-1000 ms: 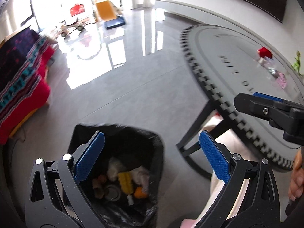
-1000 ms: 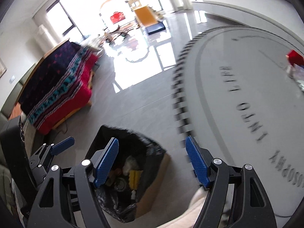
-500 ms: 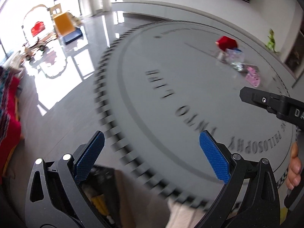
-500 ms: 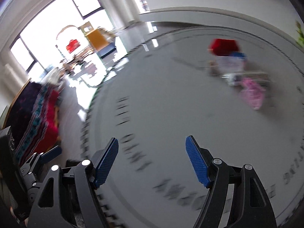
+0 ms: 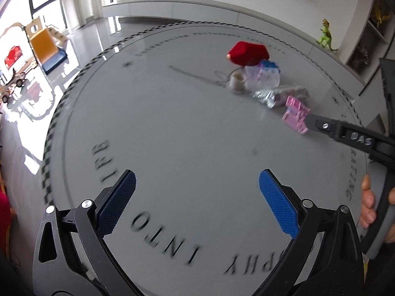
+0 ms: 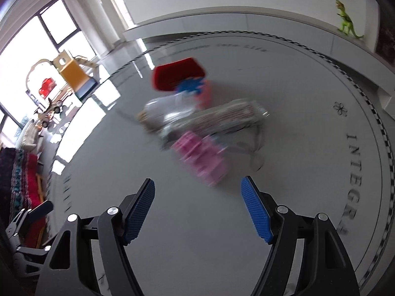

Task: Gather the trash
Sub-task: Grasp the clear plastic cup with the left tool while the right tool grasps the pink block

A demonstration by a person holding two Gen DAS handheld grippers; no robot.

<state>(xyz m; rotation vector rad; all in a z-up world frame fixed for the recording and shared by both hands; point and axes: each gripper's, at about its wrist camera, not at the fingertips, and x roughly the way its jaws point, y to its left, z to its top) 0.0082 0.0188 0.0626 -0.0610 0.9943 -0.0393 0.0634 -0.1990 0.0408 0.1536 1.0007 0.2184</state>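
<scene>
Both grippers wide open over the round table, nothing held

The pink wrapper [image 6: 201,159] lies flat on the table [image 6: 308,93], long axis running up-left to down-right, just ahead of the right hand-held gripper [image 6: 197,208] and far right of the left hand-held gripper [image 5: 197,201].

Round grey table [image 5: 187,128] with a dark checked band along its rim and dark lettering printed around the top; the word "INTO" reads clearly near the bottom of the left view. Glossy tiled floor [image 5: 81,49] to the left, carrying bright window reflections. Yellow-and-blue children's furniture piece [image 6: 74,76] by the windows. Red toy car [image 6: 46,85] beside it. Green toy dinosaur [image 6: 347,20] upright on a white ledge at upper right. Sofa with a red and patterned throw [image 6: 21,172] at the left edge.
</scene>
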